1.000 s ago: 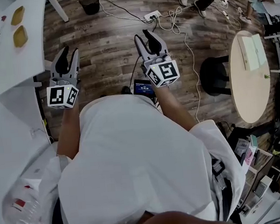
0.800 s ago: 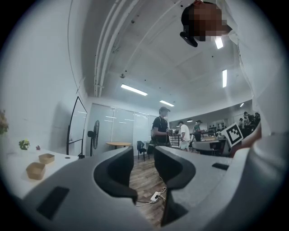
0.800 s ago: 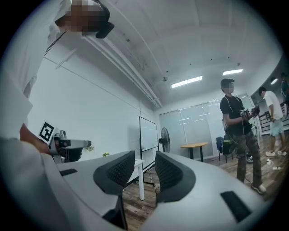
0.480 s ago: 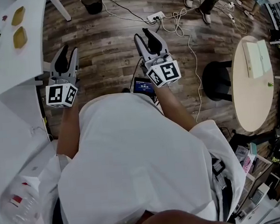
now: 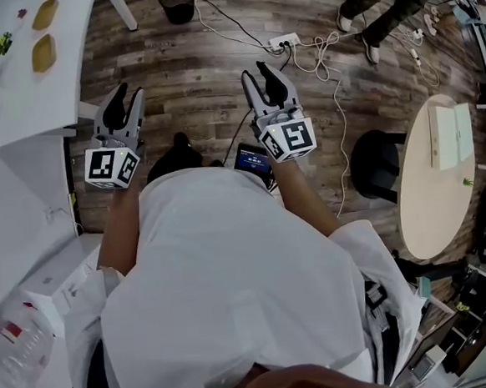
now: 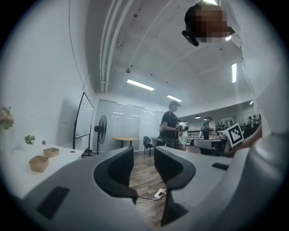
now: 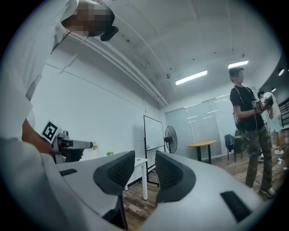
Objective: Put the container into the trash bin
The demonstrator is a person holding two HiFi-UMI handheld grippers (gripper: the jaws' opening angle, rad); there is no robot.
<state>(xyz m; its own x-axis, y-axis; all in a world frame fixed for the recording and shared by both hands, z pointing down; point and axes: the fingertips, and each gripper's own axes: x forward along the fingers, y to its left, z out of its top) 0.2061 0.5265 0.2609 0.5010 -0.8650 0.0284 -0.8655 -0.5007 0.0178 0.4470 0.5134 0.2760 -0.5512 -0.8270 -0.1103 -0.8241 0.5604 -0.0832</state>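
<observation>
Left tool [image 5: 129,92] and right tool [image 5: 256,72], both of grey moulded plastic with dark pads, are held level in front of the person. Each carries a cube of black-and-white square markers. In the left gripper view the left tool [image 6: 143,153] has its jaws spread, with only floor visible in the gap. In the right gripper view the right tool [image 7: 144,159] is likewise spread and empty, and its pads are finely ribbed.

Two shallow tan containers with rounded corners, a far container [image 5: 44,12] and a near container [image 5: 43,52], lie side by side on the smooth white table [image 5: 26,101]. They are left of the left tool and well apart from it. The left gripper view shows the same pair as open dishes [image 6: 38,163].

The trash bin [image 5: 178,1], dark and round, stands on the wood-plank floor [image 5: 192,76] ahead of the tools, just beyond a white table leg [image 5: 119,8].

A white power strip [image 5: 284,40] with trailing cables lies on the floor ahead of the right tool. To the right stand a black stool [image 5: 375,166] and a round beige table [image 5: 431,187].
</observation>
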